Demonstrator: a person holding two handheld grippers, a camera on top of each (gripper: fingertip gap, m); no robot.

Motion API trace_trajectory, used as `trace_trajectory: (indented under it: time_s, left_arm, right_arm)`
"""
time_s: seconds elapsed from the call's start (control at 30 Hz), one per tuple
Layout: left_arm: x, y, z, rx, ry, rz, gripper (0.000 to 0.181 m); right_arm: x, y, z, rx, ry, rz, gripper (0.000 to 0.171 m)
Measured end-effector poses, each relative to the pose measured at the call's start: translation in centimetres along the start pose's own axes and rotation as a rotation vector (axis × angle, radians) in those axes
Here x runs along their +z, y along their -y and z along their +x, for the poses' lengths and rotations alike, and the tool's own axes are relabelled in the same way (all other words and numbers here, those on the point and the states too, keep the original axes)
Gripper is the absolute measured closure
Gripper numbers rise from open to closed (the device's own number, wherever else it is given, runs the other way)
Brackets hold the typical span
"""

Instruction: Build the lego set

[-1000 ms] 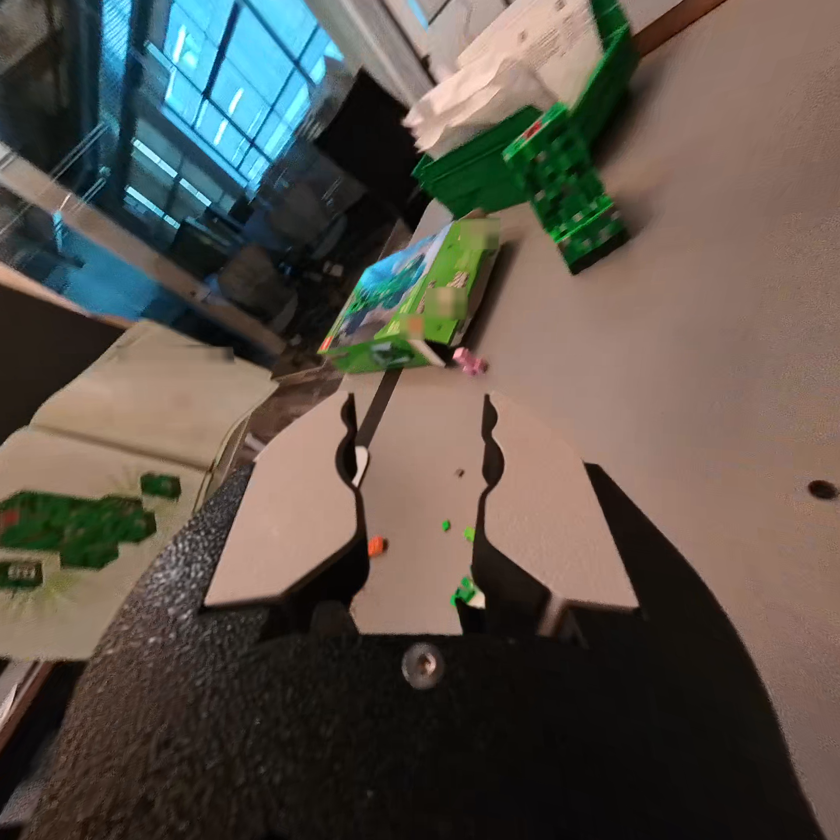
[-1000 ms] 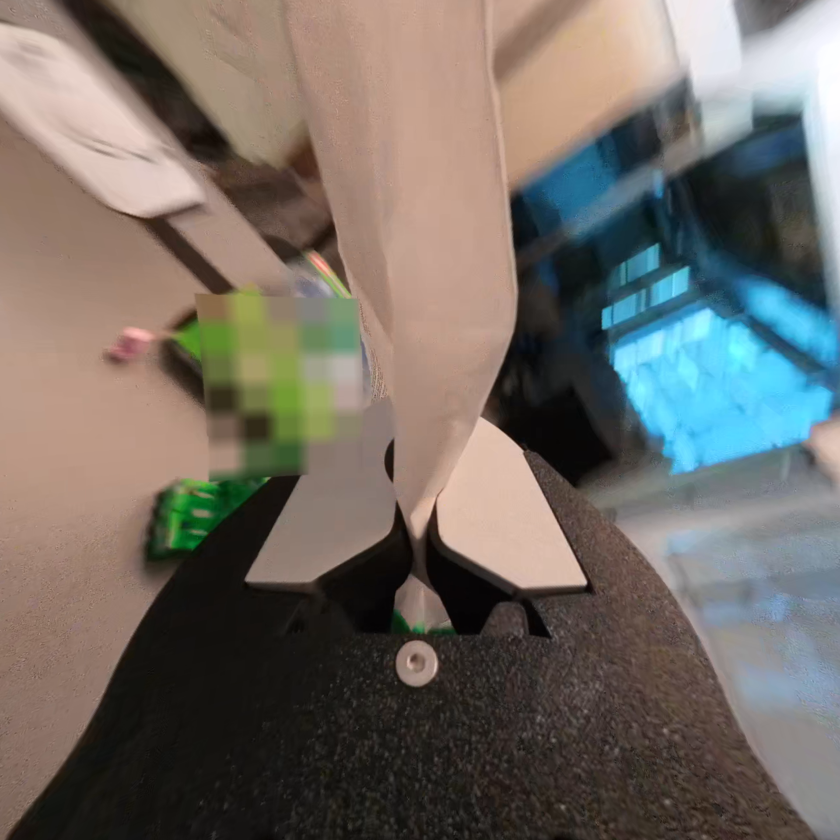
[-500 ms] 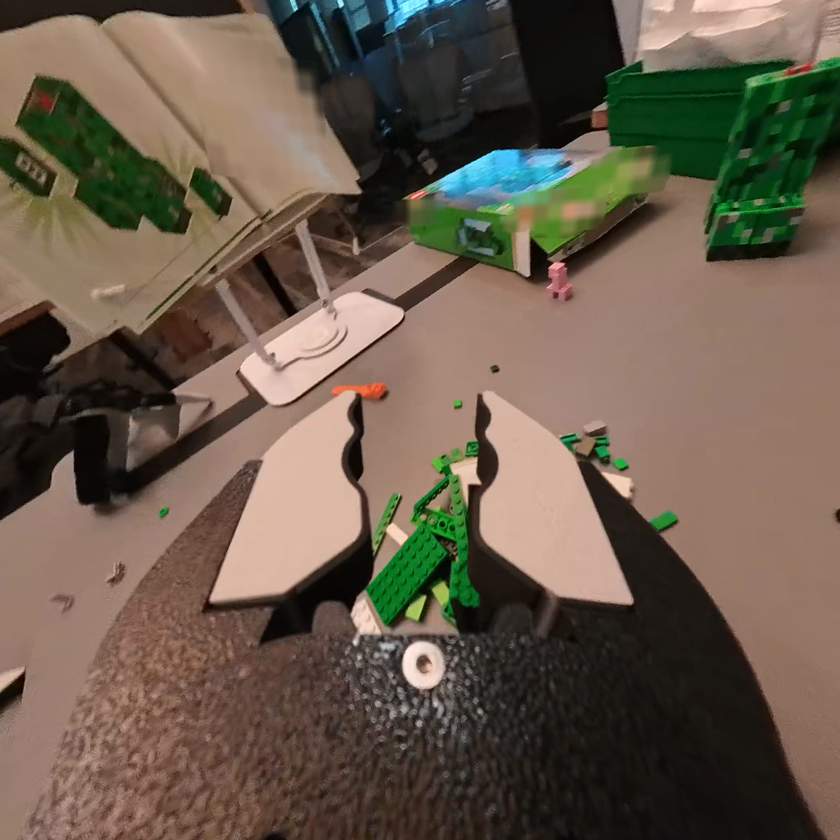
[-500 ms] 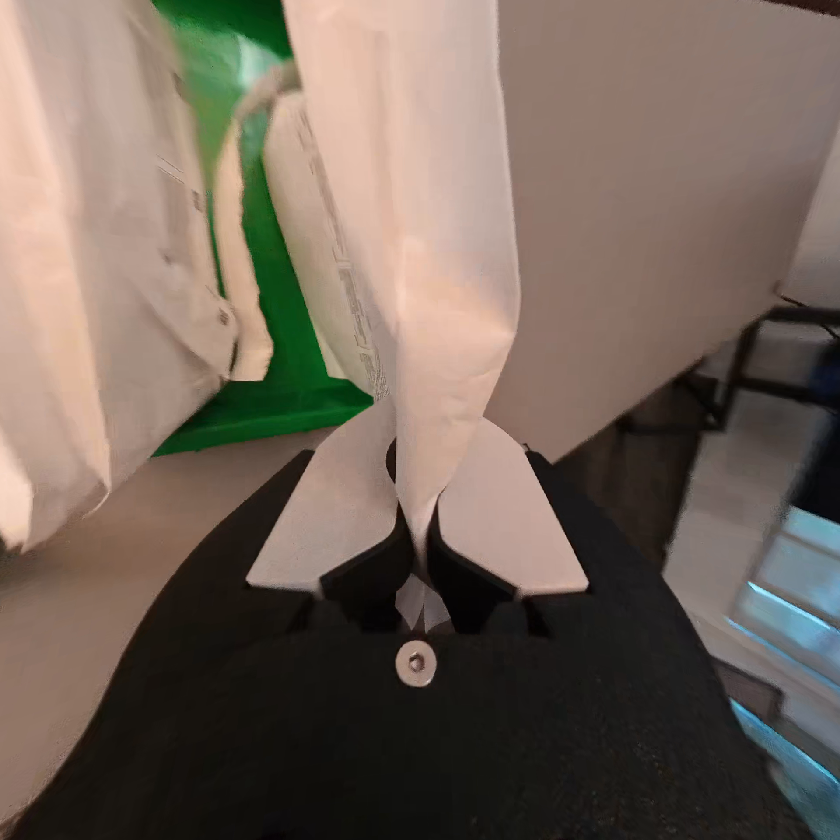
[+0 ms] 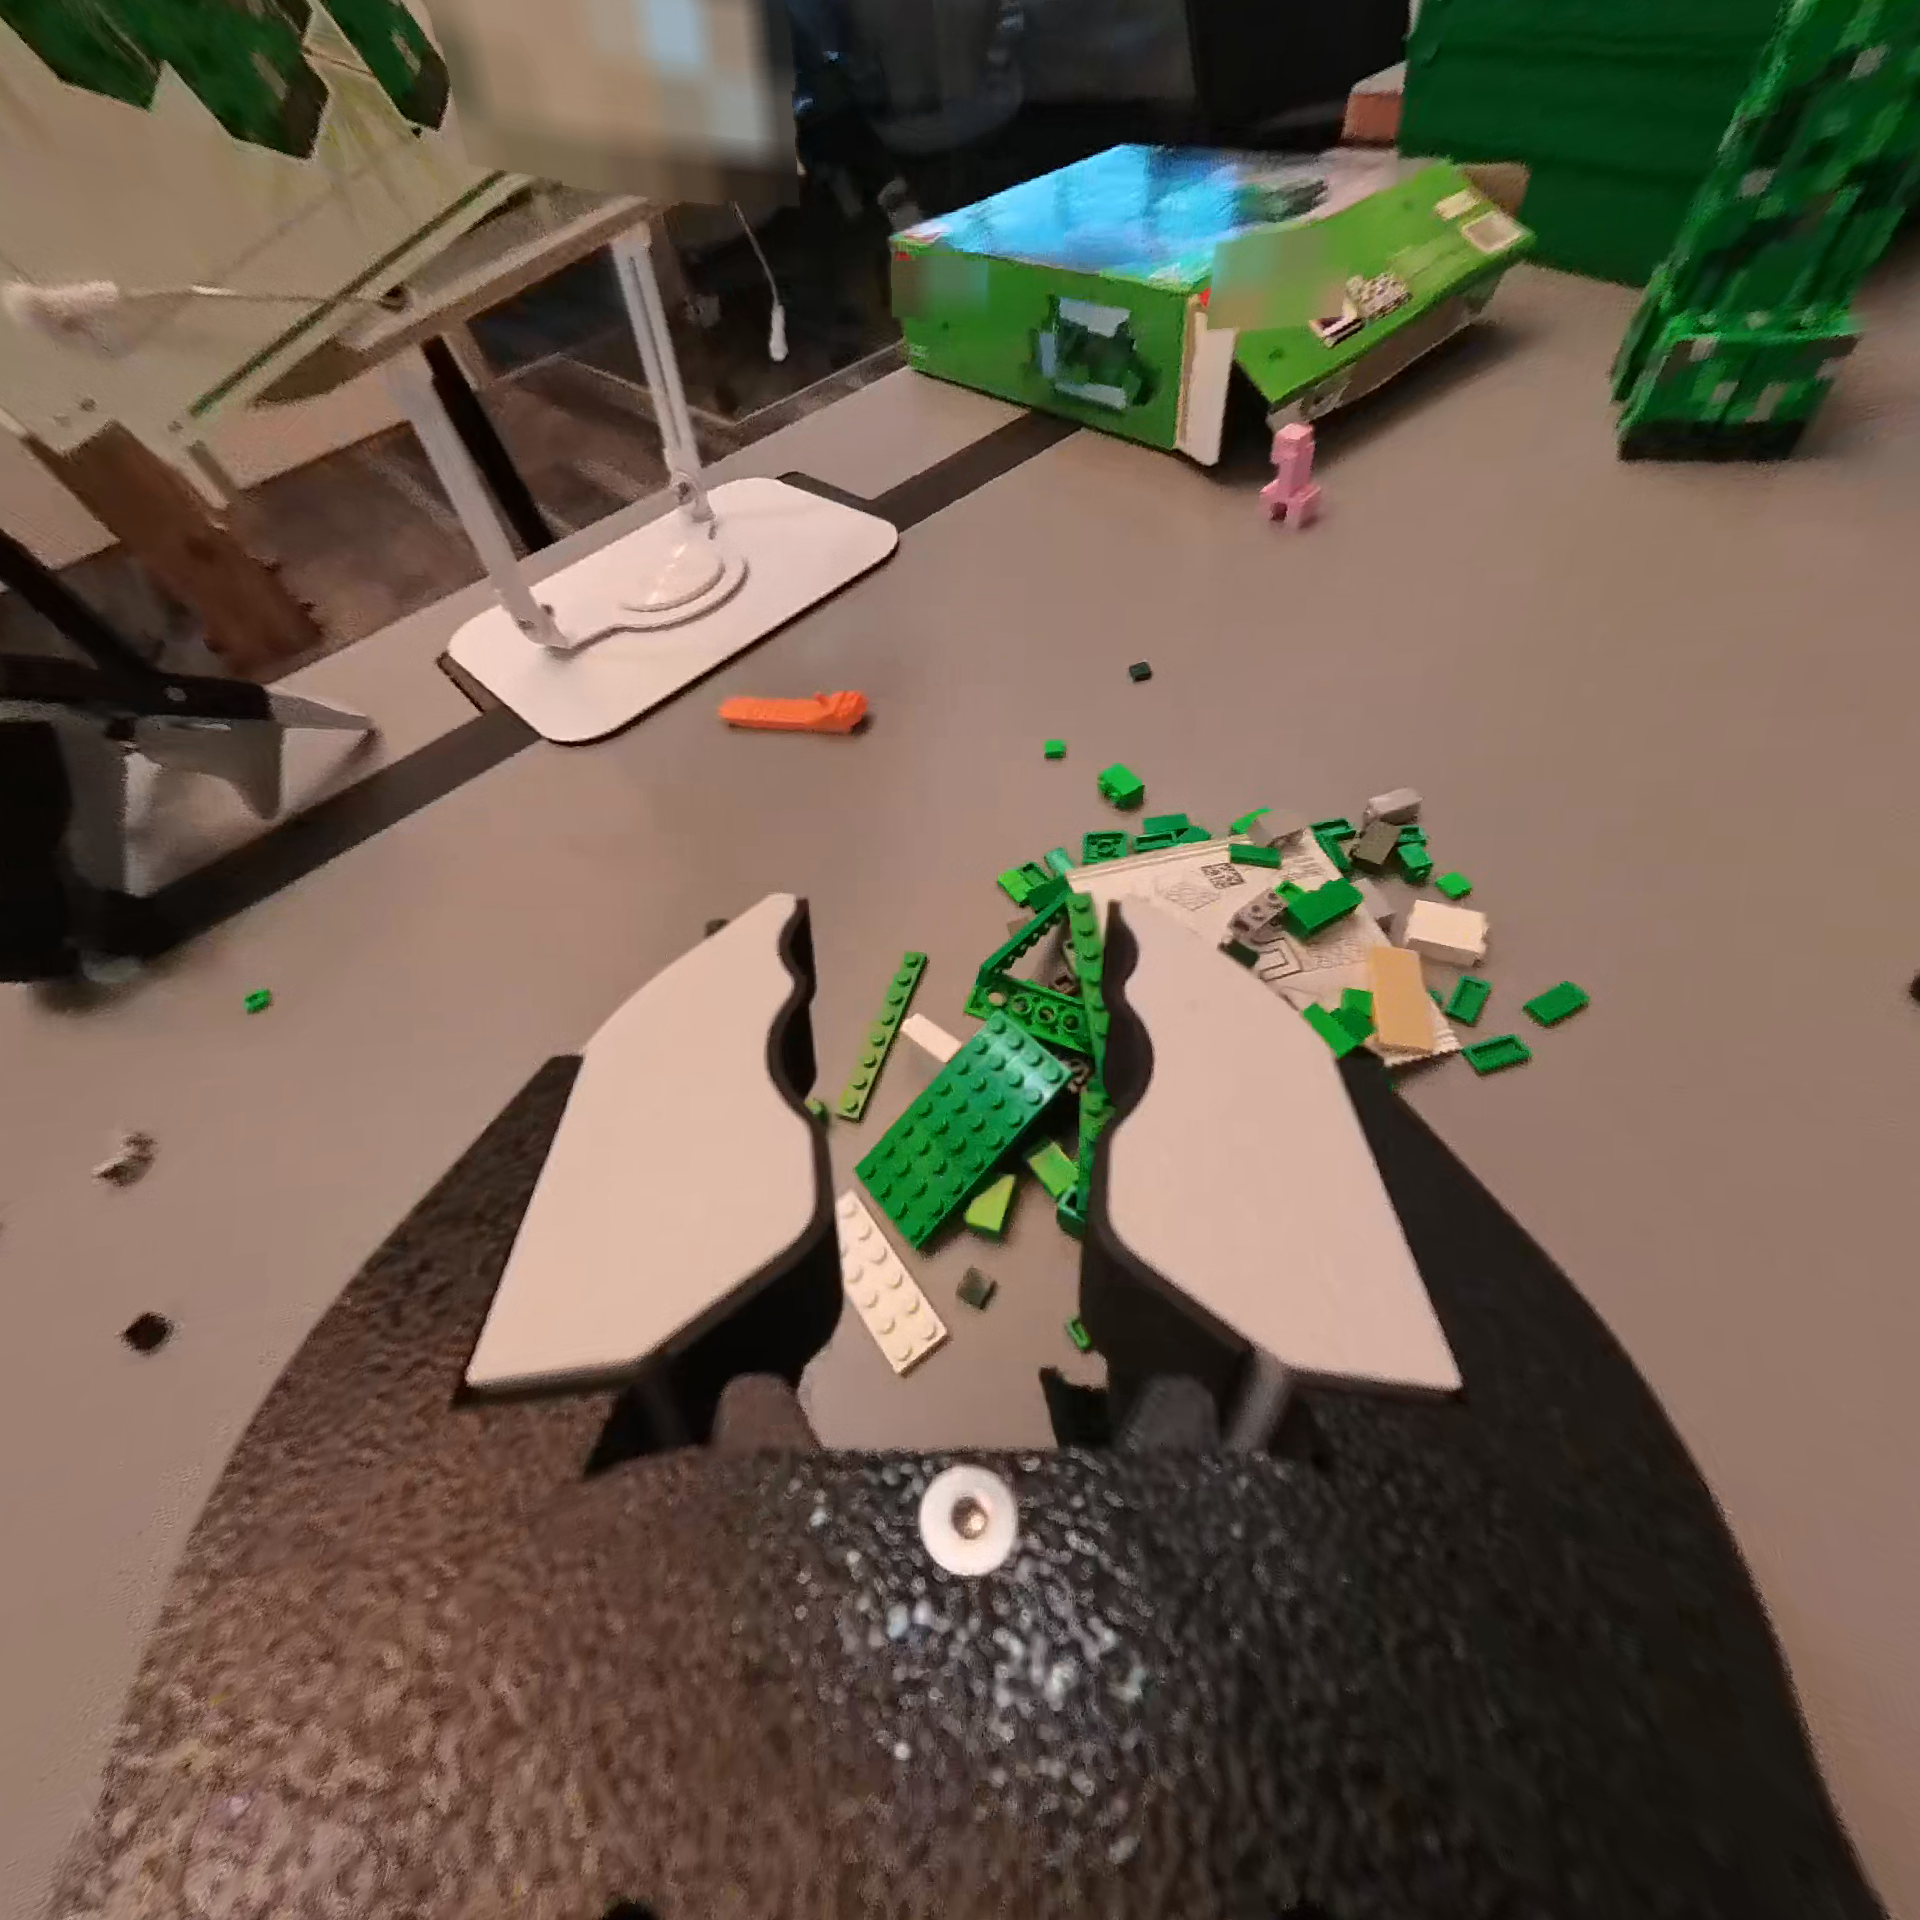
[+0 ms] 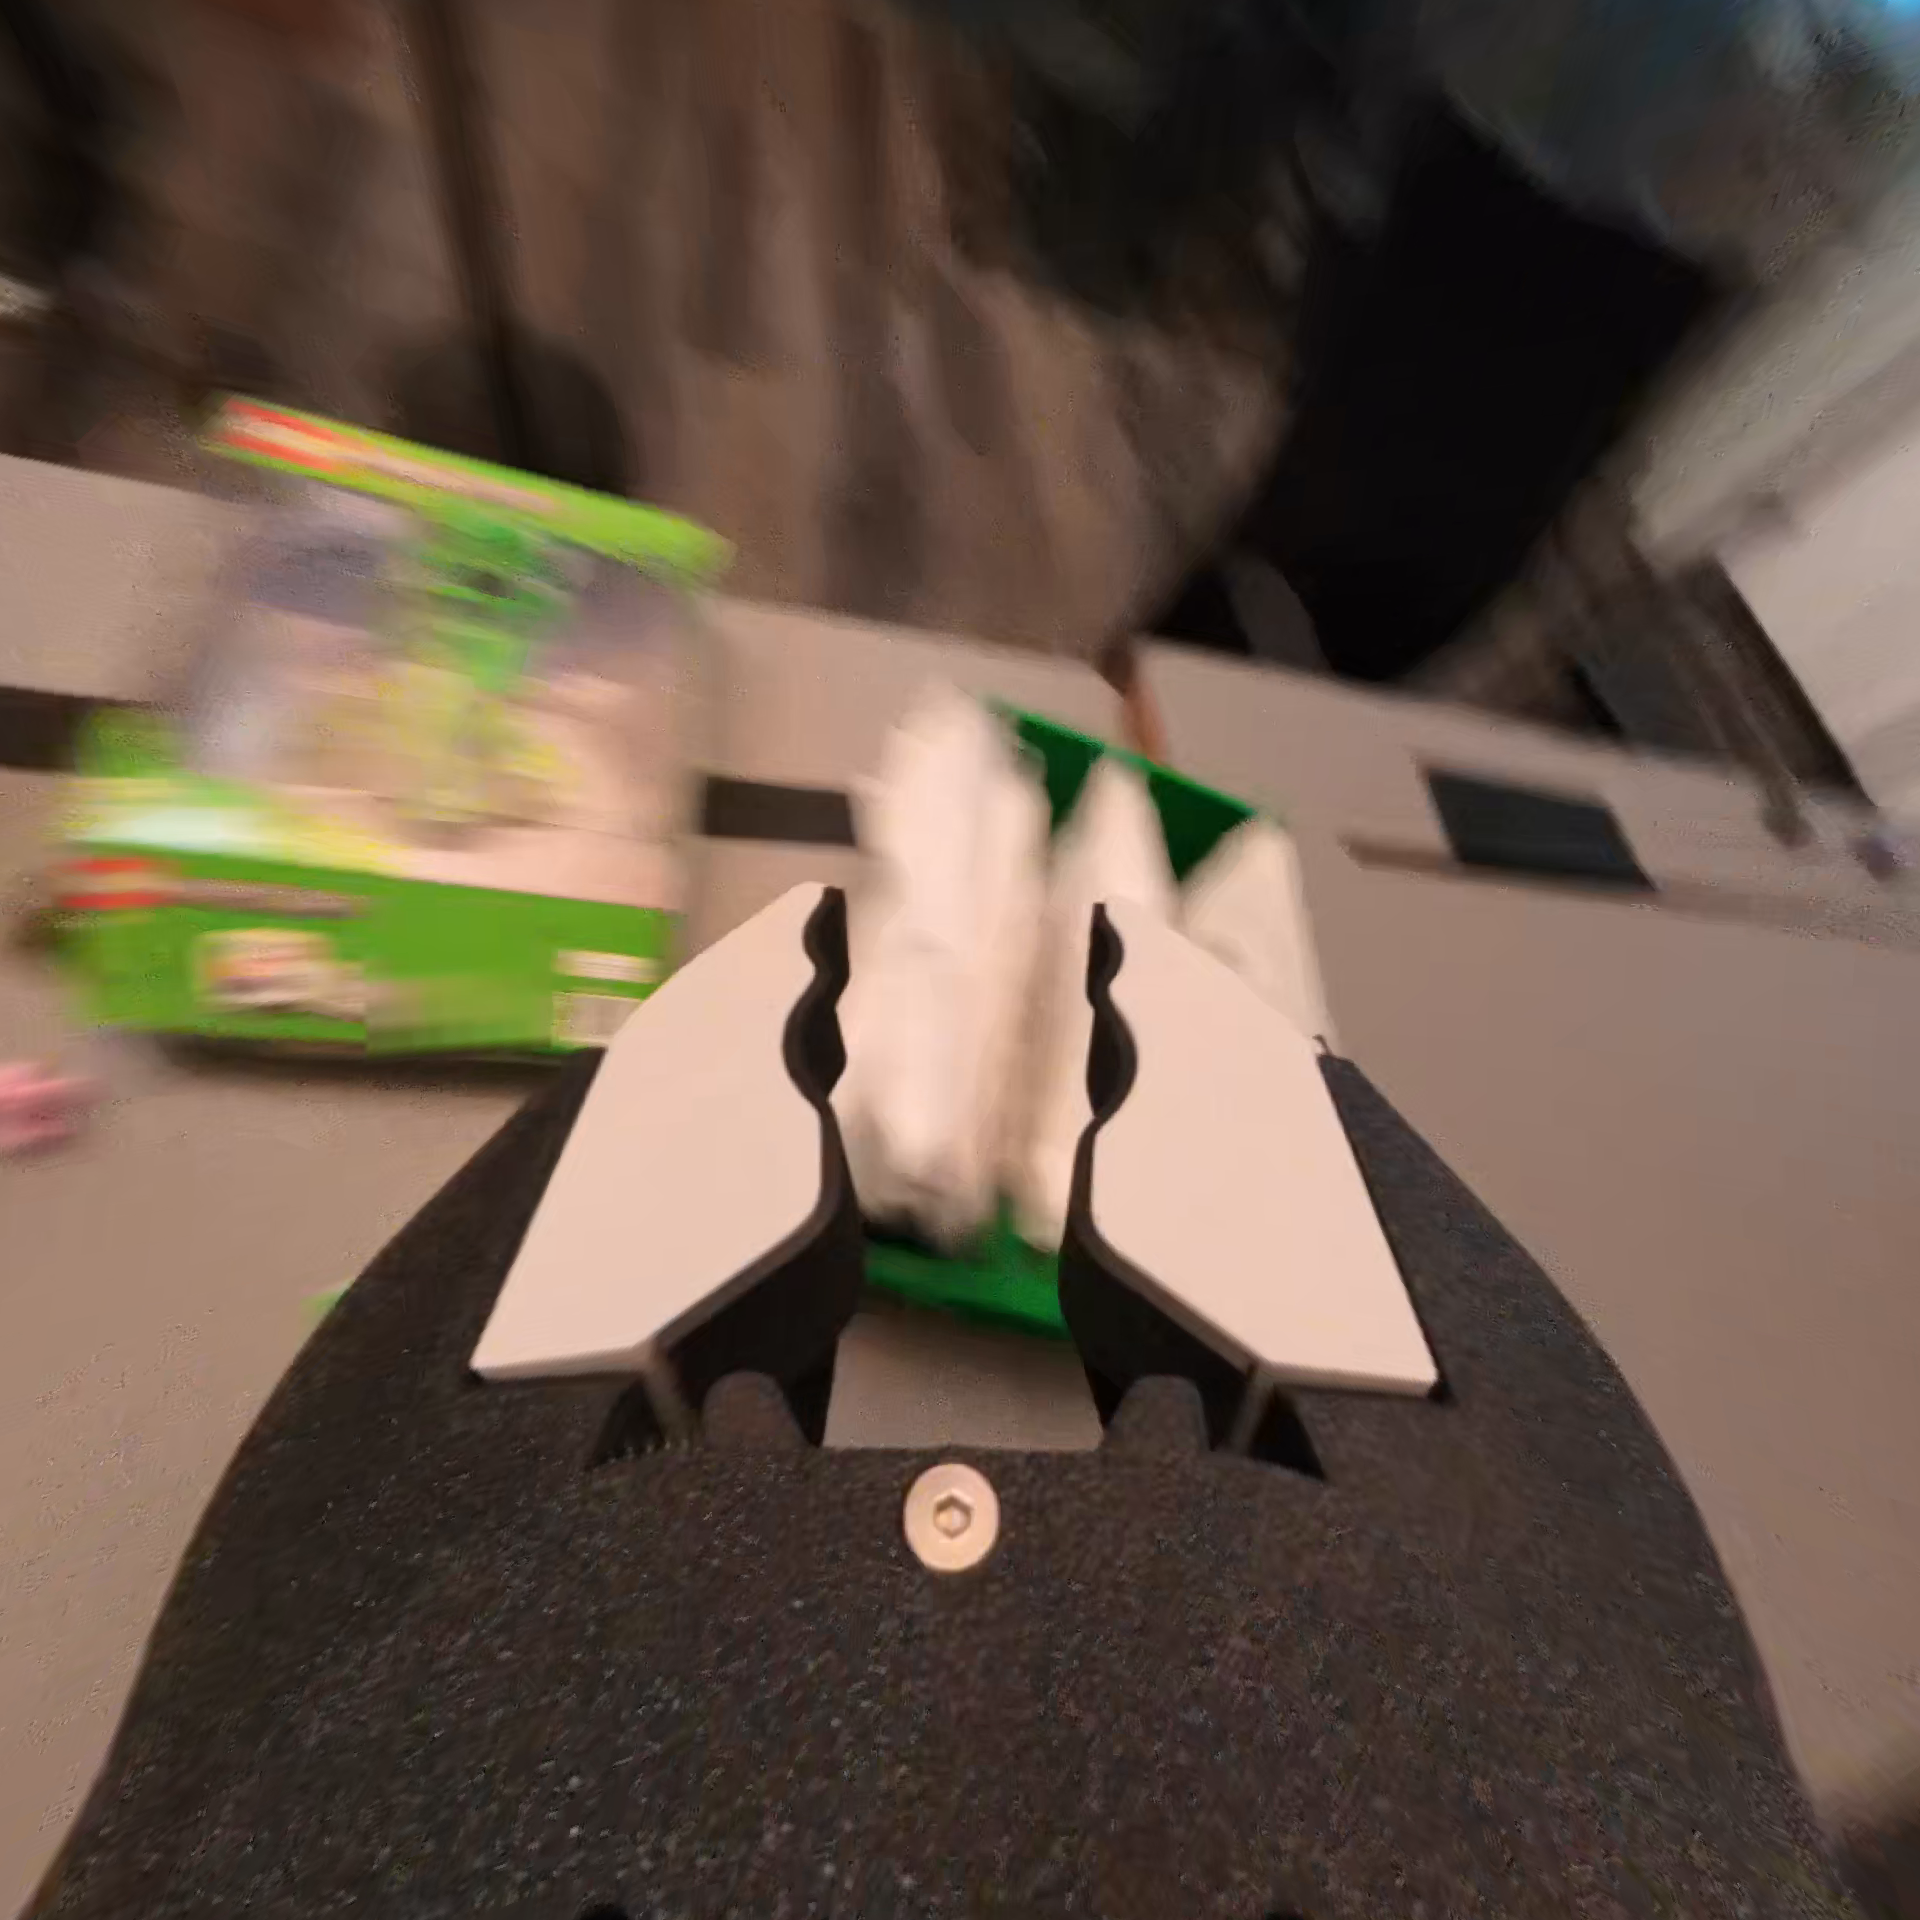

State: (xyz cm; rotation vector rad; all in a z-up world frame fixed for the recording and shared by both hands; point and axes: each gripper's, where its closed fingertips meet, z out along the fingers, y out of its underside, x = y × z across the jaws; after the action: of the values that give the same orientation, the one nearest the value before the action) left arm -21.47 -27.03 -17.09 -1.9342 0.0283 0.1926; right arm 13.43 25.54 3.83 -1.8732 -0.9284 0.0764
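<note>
My left gripper [image 5: 956, 935] is open and empty, low over a pile of loose lego pieces [image 5: 1226, 966] on the grey table [image 5: 1558, 727]. A large green plate [image 5: 961, 1132] and a white plate [image 5: 888, 1288] lie between its fingers. A built green lego figure [image 5: 1745, 260] stands at the far right. My right gripper [image 6: 961, 925] is open and empty, facing a green bin [image 6: 1132, 800] stuffed with white paper bags [image 6: 956, 935]; this view is blurred.
The green set box [image 5: 1174, 281] lies at the back, also blurred in the right wrist view [image 6: 353, 748]. A small pink figure [image 5: 1291, 473] stands before it. An orange brick separator [image 5: 795, 712], a white stand base [image 5: 675, 613] and the instruction booklet [image 5: 239, 62] are at left. One gripper's finger ends stand about 65 cm off the other's. My left gripper's tips are some 25 cm from the orange brick separator [image 5: 795, 712].
My right gripper has let go of the white paper bag and opened, backing away from the bin. My left gripper has moved closer over the lego pile, still open.
</note>
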Motion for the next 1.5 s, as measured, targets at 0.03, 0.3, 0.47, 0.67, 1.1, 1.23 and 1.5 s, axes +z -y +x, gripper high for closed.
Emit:
trace_trajectory:
  time_s: [0.03, 0.3, 0.47, 0.67, 1.1, 1.23, 1.5]
  left_arm:
    - [0.1, -0.3, -0.1, -0.020, -0.012, 0.011, 0.129]
    - [0.7, 1.3, -2.0, -0.151, 0.063, 0.307, 0.113]
    - [-1.0, 0.6, -2.5, -0.209, 0.099, 0.413, 0.118]
    - [-0.2, -0.1, -2.9, -0.274, 0.086, 0.385, 0.119]
    - [0.5, -1.1, -2.7, -0.234, 0.080, 0.324, 0.128]
    - [0.8, -1.2, -2.3, -0.235, 0.047, 0.318, 0.131]
    - [1.6, -1.4, -1.5, -0.233, 0.005, 0.294, 0.132]
  right_arm:
    - [-2.2, 1.0, -5.1, -0.056, 0.157, 0.104, 0.129]
    - [-10.7, -9.6, -46.8, -0.453, 1.412, -0.014, 0.144]
    - [-7.9, -13.3, -56.2, -0.498, 1.585, -0.330, 0.139]
    - [-5.6, -14.9, -58.3, -0.557, 1.585, -0.501, 0.142]
    - [-6.3, -15.1, -59.2, -0.643, 1.662, -0.477, 0.171]
    - [-7.0, -12.7, -58.4, -0.658, 1.665, -0.254, 0.171]
    - [-6.9, -9.2, -56.8, -0.550, 1.588, 0.188, 0.171]
